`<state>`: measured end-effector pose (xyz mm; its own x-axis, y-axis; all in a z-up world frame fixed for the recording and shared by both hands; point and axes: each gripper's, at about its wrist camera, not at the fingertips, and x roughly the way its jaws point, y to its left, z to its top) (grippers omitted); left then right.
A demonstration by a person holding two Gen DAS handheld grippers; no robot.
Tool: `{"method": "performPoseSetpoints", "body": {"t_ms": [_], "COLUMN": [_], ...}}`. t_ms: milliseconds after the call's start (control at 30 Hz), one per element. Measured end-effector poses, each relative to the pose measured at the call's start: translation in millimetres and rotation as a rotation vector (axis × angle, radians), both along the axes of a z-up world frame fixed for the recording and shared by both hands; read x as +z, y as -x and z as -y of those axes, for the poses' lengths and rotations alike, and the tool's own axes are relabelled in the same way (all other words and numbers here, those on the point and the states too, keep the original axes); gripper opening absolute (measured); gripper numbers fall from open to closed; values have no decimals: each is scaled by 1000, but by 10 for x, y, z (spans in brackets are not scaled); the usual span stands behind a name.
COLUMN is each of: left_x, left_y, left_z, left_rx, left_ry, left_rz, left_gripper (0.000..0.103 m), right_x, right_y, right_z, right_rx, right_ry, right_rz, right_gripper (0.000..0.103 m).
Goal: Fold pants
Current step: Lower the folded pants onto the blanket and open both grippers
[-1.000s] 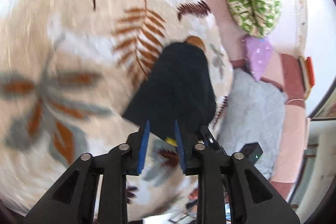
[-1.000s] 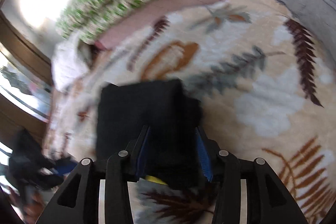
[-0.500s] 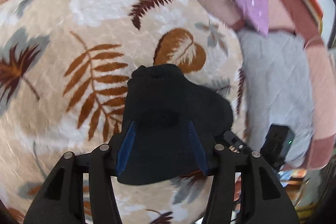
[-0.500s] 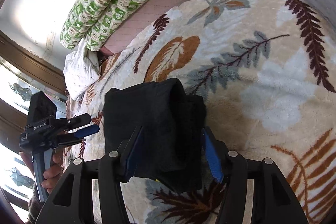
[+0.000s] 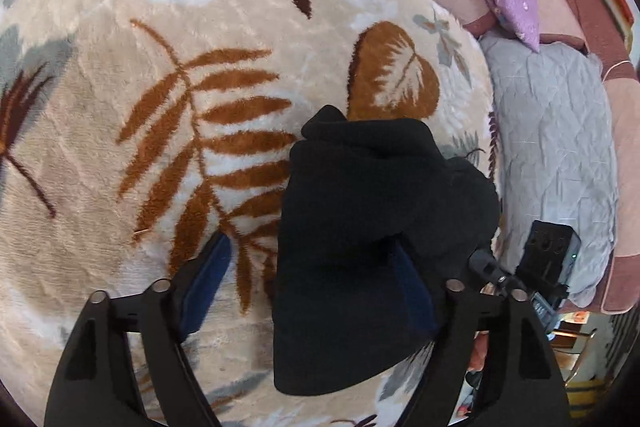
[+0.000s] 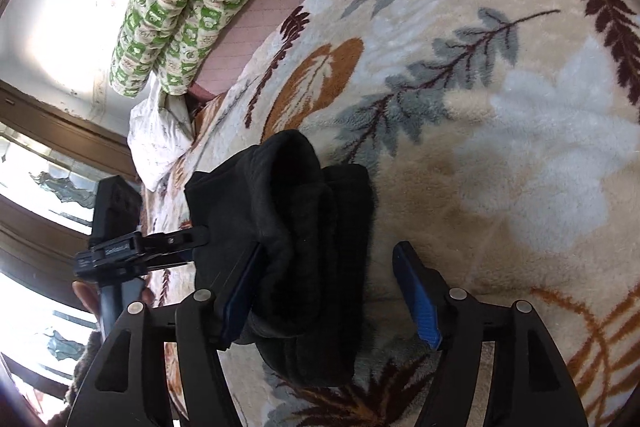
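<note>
Risk: the folded black pants [image 5: 372, 227] may spring open, since both claws stand released, blue pads spread around the bundle without clamping it; a snag on withdrawal could drag layers loose. Left claw [image 5: 310, 291] and right claw [image 6: 332, 295] straddle the pants at lower centre of each frame. Bundle is thick, soft, compact, lumpy at top, resting on the leaf-patterned blanket [image 5: 160, 27].
</note>
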<state>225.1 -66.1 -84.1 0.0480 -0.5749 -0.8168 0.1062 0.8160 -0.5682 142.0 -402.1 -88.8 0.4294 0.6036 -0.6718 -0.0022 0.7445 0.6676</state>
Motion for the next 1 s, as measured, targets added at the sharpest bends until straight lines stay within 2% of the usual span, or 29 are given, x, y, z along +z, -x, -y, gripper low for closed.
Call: {"method": "performPoseSetpoints", "body": {"t_ms": [133, 200, 233, 267, 300, 367, 400, 467, 533, 767, 900, 1000], "left_x": [32, 49, 44, 23, -15, -49, -65, -78, -51, 206, 431, 542], "left_y": [90, 131, 152, 167, 182, 202, 210, 225, 297, 624, 766, 849], "left_z": [135, 162, 158, 168, 182, 219, 184, 99, 35, -270, -715, -1135], "left_rx": [-64, -80, -86, -93, -96, -106, -81, -32, -2, 38, 72, 111], "left_ry": [-32, -3, 62, 125, 163, 117, 138, 205, 267, 333, 314, 253], "left_rz": [69, 88, 73, 41, 9, 51, 44, 11, -2, 26, 73, 117], "left_gripper": [92, 92, 85, 59, 54, 43, 41, 28, 25, 23, 23, 24], "right_x": [-26, -40, -34, -40, -63, -90, -109, -125, -105, 115, 343, 460], "right_y": [-43, -60, -71, -79, -75, -47, -31, 12, 66, 379, 537, 603], "right_z": [-70, -77, -91, -99, -91, -42, -21, -5, -9, -169, -505, -920], "right_rx": [68, 88, 100, 104, 102, 83, 74, 56, 38, -11, 8, 49], "right_ry": [-1, -18, -7, 0, -3, -21, -32, -49, -46, -84, -95, -95], "right_rz": [6, 0, 7, 10, 6, 8, 4, 2, 12, 45, 69, 87], "right_gripper": [71, 68, 65, 56, 53, 43, 39, 36, 34, 30, 30, 30]}}
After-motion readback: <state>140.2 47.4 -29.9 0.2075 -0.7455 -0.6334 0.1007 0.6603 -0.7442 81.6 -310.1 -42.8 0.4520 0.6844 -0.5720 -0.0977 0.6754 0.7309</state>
